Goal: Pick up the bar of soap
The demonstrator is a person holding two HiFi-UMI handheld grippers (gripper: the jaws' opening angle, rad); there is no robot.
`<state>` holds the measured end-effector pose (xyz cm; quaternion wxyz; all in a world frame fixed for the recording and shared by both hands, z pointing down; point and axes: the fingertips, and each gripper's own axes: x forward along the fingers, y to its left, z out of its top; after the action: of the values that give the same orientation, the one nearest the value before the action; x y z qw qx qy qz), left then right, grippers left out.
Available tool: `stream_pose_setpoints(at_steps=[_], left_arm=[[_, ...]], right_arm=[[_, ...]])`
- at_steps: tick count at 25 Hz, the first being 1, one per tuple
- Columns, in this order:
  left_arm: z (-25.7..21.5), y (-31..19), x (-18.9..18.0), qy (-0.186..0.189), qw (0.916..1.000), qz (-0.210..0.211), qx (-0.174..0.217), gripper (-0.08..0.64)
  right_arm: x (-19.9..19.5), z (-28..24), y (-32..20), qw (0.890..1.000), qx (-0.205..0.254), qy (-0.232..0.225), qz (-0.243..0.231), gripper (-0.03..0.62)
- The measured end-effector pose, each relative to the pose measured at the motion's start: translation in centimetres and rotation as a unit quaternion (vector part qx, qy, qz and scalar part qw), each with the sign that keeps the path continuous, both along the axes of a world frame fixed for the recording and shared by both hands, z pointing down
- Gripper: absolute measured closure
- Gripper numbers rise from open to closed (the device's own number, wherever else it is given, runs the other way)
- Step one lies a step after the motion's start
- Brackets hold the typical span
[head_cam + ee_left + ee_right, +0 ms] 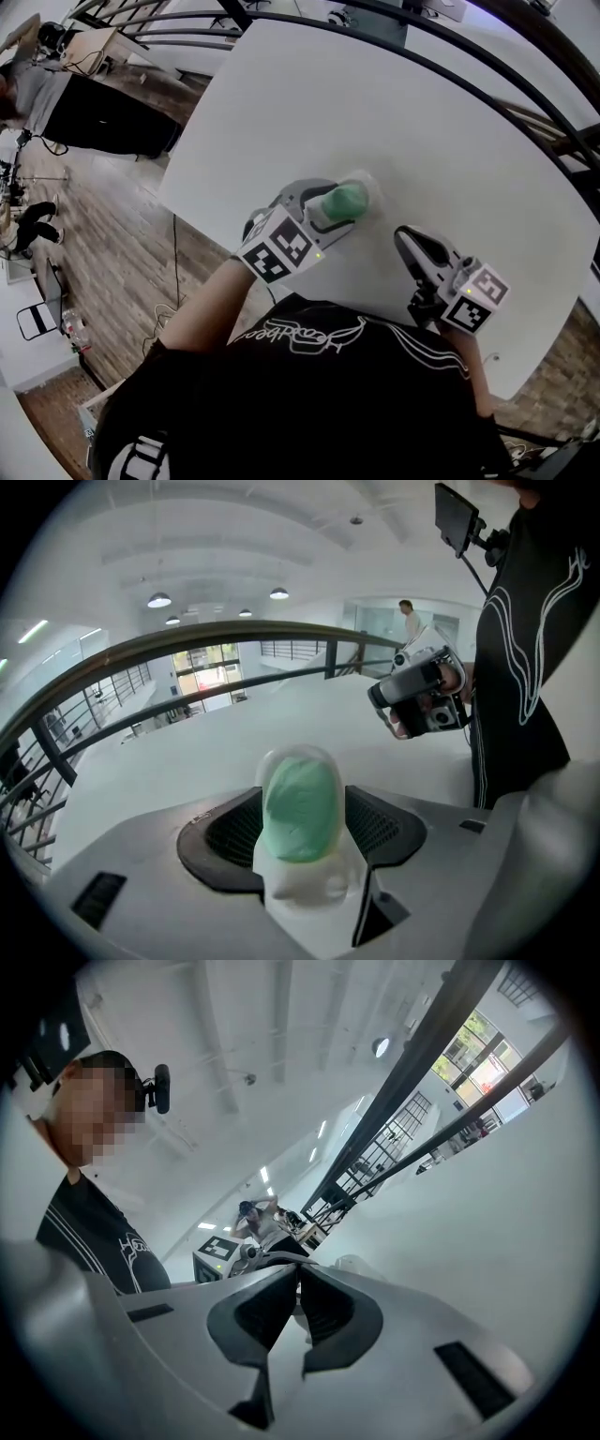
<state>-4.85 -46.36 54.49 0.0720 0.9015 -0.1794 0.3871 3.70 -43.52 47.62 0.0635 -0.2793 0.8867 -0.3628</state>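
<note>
Smooth white table (450,141). My left gripper (341,207) is open, its ribbed black pads (234,825) straddling the soap (300,808), a matte green oval in glossy wrap. At its four o'clock, my right gripper (298,1274) is closed and empty.

The desk (422,122) is a broad white slab with a plain matt top and rounded corners. The head view shows it at a slant, with its near edge running under the person's chest and its far edge close below a dark curved railing (441,70). It stands on a floor (122,234) of brown wood planks. One thing lies on the desk: the bar of soap (343,200), pale green inside a clear, cloudy wrapper. It sits toward the near side, a little left of the middle, and the wrapper reaches past the green bar at its far end
</note>
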Motion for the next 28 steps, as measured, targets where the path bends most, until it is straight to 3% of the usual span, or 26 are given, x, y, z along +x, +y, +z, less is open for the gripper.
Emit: stream_pose_setpoints(at_steps=[5, 28], left_arm=[[0.7, 0.0, 0.3, -0.014, 0.9997, 0.019, 0.004, 0.291], [1.9, -0.9, 0.1, -0.035, 0.9989, 0.031, -0.005, 0.295]], right_arm=[[0.4, 0.6, 0.0, 1.000, -0.005, -0.001, 0.010, 0.574], [1.1, 1.2, 0.1, 0.999, -0.017, -0.007, 0.039, 0.574]])
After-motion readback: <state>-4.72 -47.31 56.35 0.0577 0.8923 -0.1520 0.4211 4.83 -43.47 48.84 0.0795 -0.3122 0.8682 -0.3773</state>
